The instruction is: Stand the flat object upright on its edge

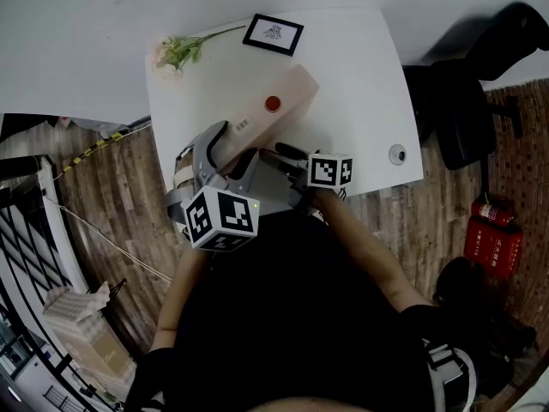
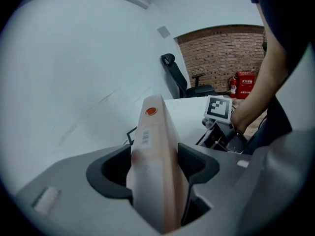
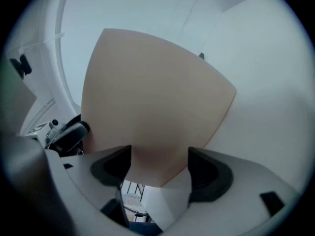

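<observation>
The flat beige box with a red dot and a barcode rests on the white table, its near end raised toward me. In the left gripper view the box runs edge-on away from the camera. My left gripper is shut on its near end, with both pads against its broad faces. My right gripper stands open at the box's near right side. In the right gripper view the box's broad face fills the picture and its lower corner dips between the wide jaws.
A black-framed picture and a sprig of flowers lie at the table's far end. A small round fitting sits by the right front corner. A black office chair and a red fire extinguisher stand to the right.
</observation>
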Action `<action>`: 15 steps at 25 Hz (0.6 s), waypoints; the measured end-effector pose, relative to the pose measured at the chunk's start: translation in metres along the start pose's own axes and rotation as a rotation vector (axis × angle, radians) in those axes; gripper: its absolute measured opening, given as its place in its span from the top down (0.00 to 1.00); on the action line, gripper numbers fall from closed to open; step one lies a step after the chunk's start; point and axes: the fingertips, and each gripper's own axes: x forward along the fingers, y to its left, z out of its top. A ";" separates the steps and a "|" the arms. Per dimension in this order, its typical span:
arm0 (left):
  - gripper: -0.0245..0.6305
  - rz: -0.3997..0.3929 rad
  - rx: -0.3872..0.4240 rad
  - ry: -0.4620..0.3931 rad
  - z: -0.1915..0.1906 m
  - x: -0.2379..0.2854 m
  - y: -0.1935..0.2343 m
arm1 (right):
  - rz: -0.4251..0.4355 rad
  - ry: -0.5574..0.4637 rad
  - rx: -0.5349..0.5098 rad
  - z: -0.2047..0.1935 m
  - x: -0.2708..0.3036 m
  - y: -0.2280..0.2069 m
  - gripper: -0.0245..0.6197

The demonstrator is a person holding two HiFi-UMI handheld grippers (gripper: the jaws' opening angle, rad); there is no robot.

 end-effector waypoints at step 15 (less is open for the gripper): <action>0.50 0.002 0.046 -0.021 0.003 -0.003 -0.009 | -0.449 -0.485 -1.057 0.130 -0.104 0.142 0.94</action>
